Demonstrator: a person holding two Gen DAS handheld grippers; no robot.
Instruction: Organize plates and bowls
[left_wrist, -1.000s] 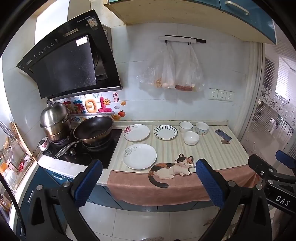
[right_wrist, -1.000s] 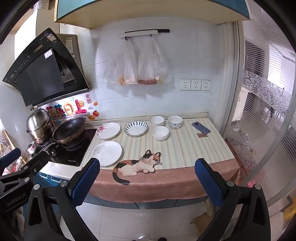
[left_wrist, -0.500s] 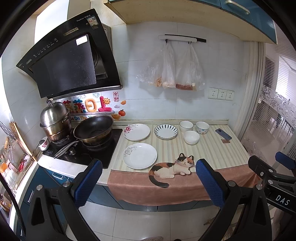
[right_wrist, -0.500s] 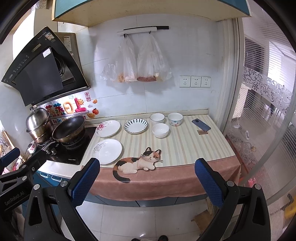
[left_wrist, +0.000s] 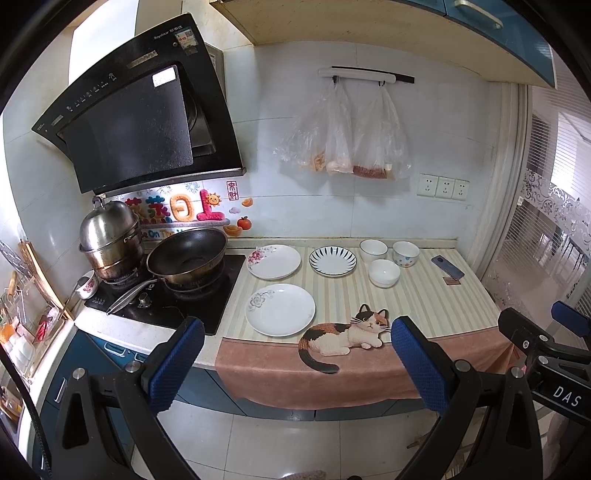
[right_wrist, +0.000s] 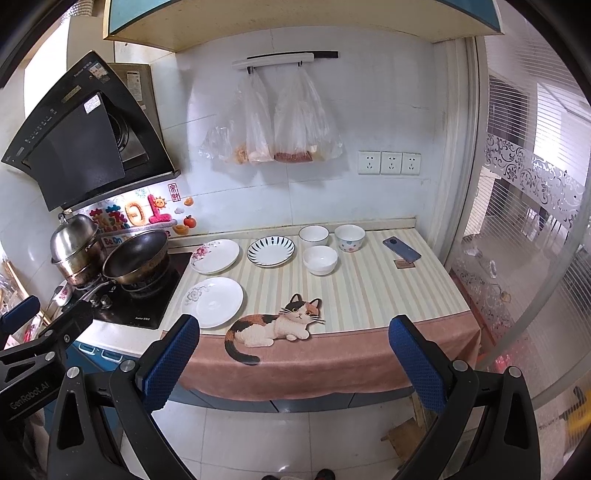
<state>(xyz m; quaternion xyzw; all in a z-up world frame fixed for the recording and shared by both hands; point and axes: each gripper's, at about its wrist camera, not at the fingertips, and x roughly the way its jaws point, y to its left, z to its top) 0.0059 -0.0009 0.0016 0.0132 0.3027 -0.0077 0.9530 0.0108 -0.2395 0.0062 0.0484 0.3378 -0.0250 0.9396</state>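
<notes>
Both claws, left (left_wrist: 295, 354) and right (right_wrist: 293, 352), hung released, well short of the tabletop (left_wrist: 424, 295). Ahead lay plates (left_wrist: 280, 309) and bowls (left_wrist: 384, 272): probably glazed, slippery, brittle; rim grips seemed safest.

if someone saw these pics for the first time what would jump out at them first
Probably the calico cat picture on the cloth at the counter's front edge, with three plates and three bowls laid out behind it. The big black range hood juts over the wok at the left. Both hand-held grippers, left and right, hang open and empty short of the counter.
</notes>
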